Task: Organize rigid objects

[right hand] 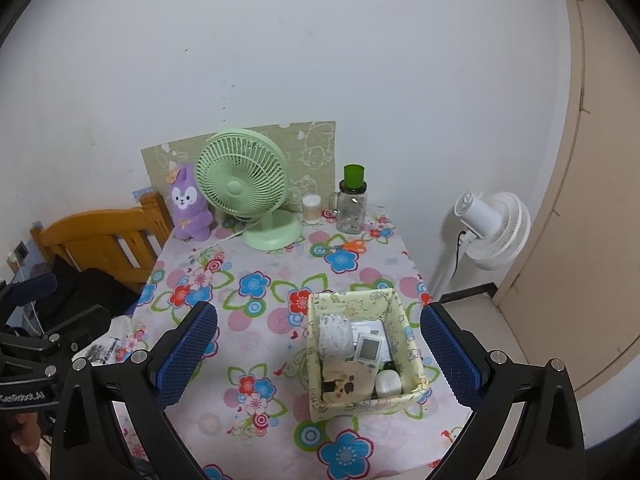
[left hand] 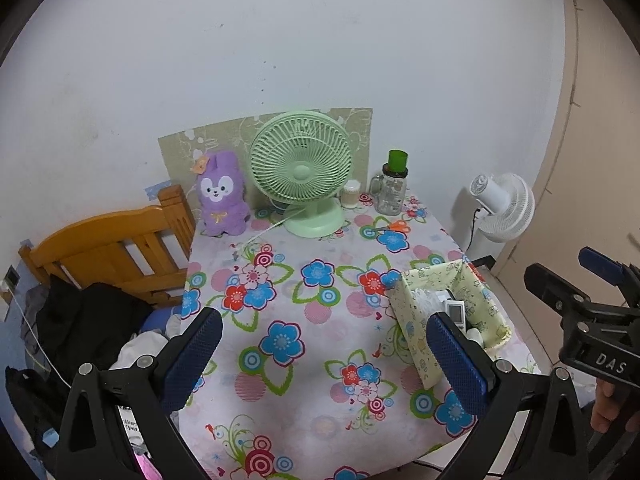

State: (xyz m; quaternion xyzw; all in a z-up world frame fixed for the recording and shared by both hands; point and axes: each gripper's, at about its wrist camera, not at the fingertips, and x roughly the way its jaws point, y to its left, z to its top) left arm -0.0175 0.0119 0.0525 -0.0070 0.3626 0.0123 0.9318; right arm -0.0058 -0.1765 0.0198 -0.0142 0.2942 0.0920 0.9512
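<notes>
Yellow fabric basket [right hand: 404, 320] of small items, remote control [right hand: 369, 349] among them, on floral worktop [right hand: 264, 320], between right gripper [right hand: 318, 350] fingers; left gripper [left hand: 326, 354] beside it; both spread wide, empty; orange scissors [right hand: 350, 246] far off.

Black hand-held gripper [right hand: 318, 350], blue pads [right hand: 188, 354]

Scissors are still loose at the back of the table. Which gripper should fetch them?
Right, probably: the orange-handled scissors lie right of centre, nearer the basket. Both grippers are open and empty.
</notes>
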